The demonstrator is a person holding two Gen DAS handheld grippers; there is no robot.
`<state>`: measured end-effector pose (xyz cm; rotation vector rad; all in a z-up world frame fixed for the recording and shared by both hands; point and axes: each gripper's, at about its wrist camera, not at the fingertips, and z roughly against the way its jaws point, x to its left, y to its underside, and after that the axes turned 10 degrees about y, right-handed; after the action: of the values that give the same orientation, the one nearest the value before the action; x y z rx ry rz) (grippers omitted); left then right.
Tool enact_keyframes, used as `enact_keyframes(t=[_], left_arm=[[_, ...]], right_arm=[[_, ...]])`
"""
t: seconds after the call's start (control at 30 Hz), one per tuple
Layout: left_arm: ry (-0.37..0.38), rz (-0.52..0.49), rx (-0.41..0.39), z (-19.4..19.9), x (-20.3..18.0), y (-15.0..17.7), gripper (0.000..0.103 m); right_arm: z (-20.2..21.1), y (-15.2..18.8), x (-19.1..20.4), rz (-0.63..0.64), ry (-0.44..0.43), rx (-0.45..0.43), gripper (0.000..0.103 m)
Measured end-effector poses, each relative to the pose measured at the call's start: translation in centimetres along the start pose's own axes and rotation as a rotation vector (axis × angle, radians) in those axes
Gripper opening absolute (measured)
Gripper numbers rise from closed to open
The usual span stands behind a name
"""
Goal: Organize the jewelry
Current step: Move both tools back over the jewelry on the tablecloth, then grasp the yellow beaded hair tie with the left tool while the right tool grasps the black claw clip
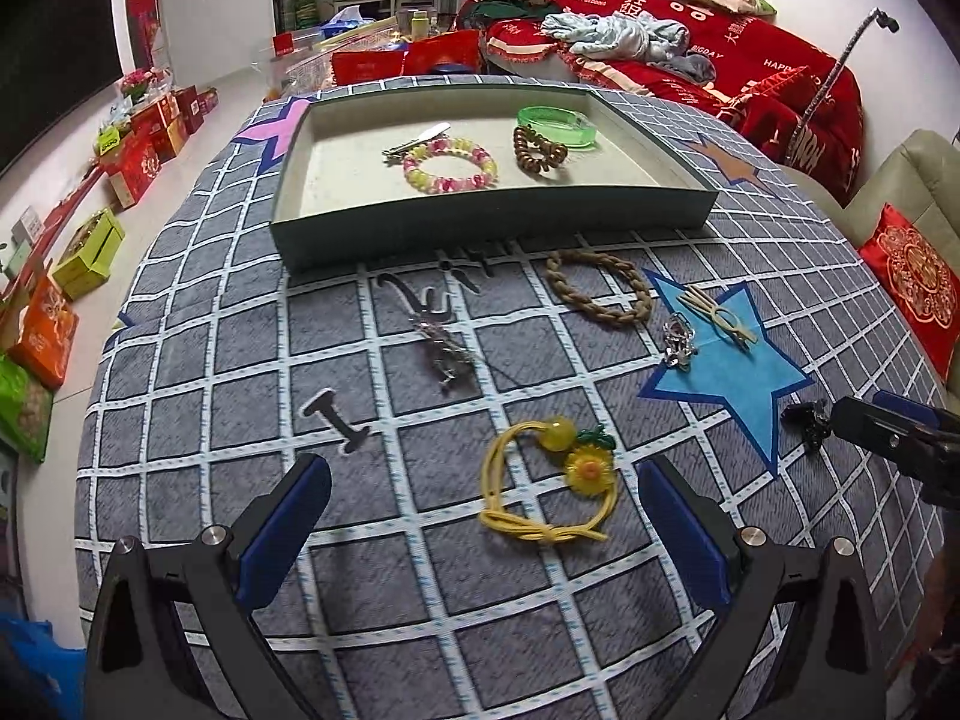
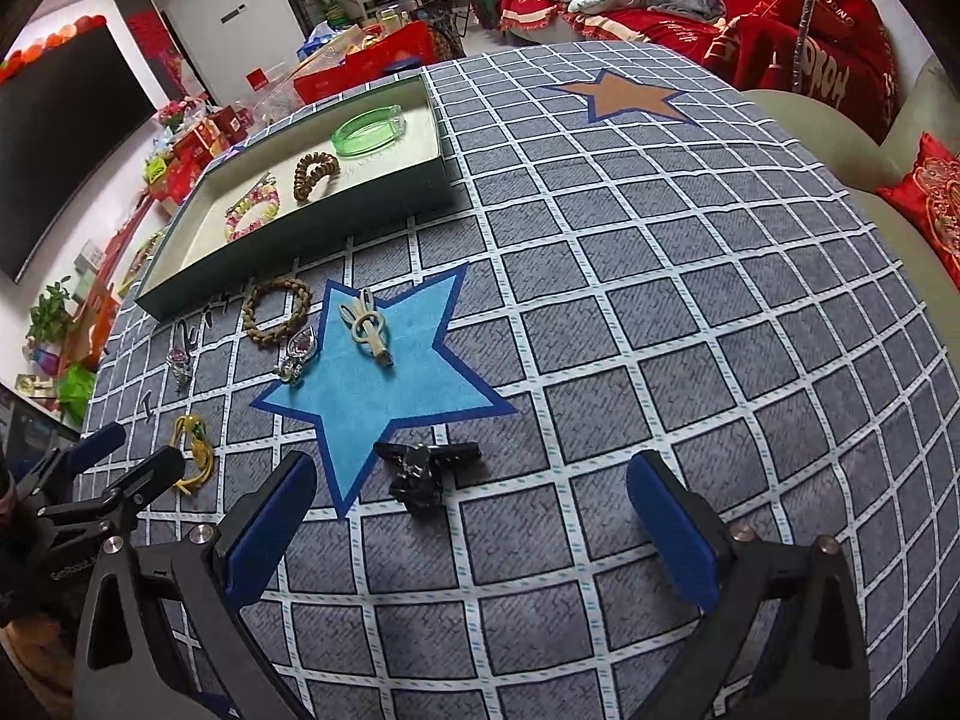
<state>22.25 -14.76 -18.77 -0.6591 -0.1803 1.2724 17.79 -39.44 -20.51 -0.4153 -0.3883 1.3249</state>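
- Left gripper [image 1: 483,504]: jaws spread wide, holding nothing, low over the grid-patterned tablecloth [image 1: 252,360].
- Yellow hair tie with sunflower charm [image 1: 543,480]: lies flat between the left gripper's fingers and just ahead of them; the cord loop runs roughly away from the tool, bead and flower at the far right end. Judged the left hand's nearest pick; the approach is straight ahead and down.
- Silver crystal hair clip [image 1: 441,348]: further ahead on the cloth, long axis running away from the left gripper, between the hair tie and the tray.
- Green tray [image 1: 492,222]: at the far edge of the cloth, well ahead of both tools; already holds a pink-and-yellow bead bracelet [image 1: 450,165], a metal clip, a brown coil hair tie [image 1: 539,151] and a green bangle [image 1: 558,127].
- Braided brown bracelet [image 1: 600,288]: flat on the cloth just in front of the tray.
- Blue star patch [image 2: 384,378]: carries a silver brooch-like clip [image 2: 297,354] on its left point and a beige hair clip [image 2: 369,327] near its centre.
- Black hair claw [image 2: 423,471]: on the cloth, just beyond the star's lower point, ahead and left of centre between the right tool's fingers; long axis roughly crosswise. Judged the right hand's nearest pick.
- Right gripper [image 2: 471,501]: jaws spread wide, nothing held.
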Motion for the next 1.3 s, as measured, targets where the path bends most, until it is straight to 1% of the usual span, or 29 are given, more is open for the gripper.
enact_keyframes(t=[0.17,0.3,0.4,0.53,0.57,0.6,0.63,0.7,0.73,0.77,0.8,0.87,0.93,0.97,1.1,1.3], left_arm=[[-0.013,-0.001,-0.003,-0.5,-0.6,-0.1,0.103],[-0.025,-0.013,-0.004,-0.8,-1.0,-0.1,0.103],[-0.029,-0.014,-0.007,-1.0,-1.3,-0.1,0.103],[-0.041,-0.023,-0.007,-1.3,-1.6,0.0,0.102],[-0.043,-0.027,0.006,-1.6,-1.7,0.0,0.101],[-0.041,-0.027,0.013,-1.8,-1.8,0.0,0.101],[-0.045,-0.030,0.014,-1.9,-1.8,0.0,0.099],[-0.049,-0.050,0.004,-1.8,-2.1,0.1,0.092],[-0.042,-0.055,0.002,-1.7,-2.3,0.2,0.086],[-0.037,-0.063,-0.002,-1.6,-2.4,0.2,0.076],[-0.028,-0.071,-0.004,-1.5,-2.5,0.1,0.070],[-0.014,-0.081,-0.003,-1.4,-2.7,0.1,0.053],[0.000,-0.087,-0.003,-1.3,-2.7,0.0,0.044],[0.006,-0.088,-0.003,-1.3,-2.7,0.0,0.037],[0.063,-0.063,-0.003,-0.8,-2.1,0.0,0.037],[0.103,-0.057,-0.016,0.4,-1.6,0.1,0.037]], right_arm=[[-0.2,0.4,0.2,0.011,0.005,0.002,0.102],[-0.8,0.7,0.6,0.018,0.002,0.015,0.084],[-1.0,0.9,1.2,0.039,0.011,0.013,0.076],[-0.9,0.9,2.1,0.072,0.011,0.008,0.068],[-0.9,0.9,2.4,0.081,0.016,0.006,0.065],[-0.9,0.9,2.6,0.089,0.023,0.003,0.059],[-0.9,0.9,2.8,0.096,0.029,0.000,0.056],[-0.9,0.9,3.1,0.105,0.040,-0.004,0.042],[-0.9,0.9,3.1,0.107,0.043,-0.006,0.038],[-0.9,1.0,3.2,0.107,0.043,-0.007,0.031],[-0.9,1.0,3.1,0.107,0.043,-0.009,0.026],[-0.9,1.0,3.1,0.104,0.039,-0.010,0.019],[-0.9,1.0,3.0,0.104,0.034,-0.012,0.019],[-0.8,1.1,3.1,0.104,0.032,-0.013,0.019],[-0.5,1.1,3.0,0.099,0.018,-0.023,0.019],[0.4,0.7,2.8,0.091,-0.016,-0.050,0.019]])
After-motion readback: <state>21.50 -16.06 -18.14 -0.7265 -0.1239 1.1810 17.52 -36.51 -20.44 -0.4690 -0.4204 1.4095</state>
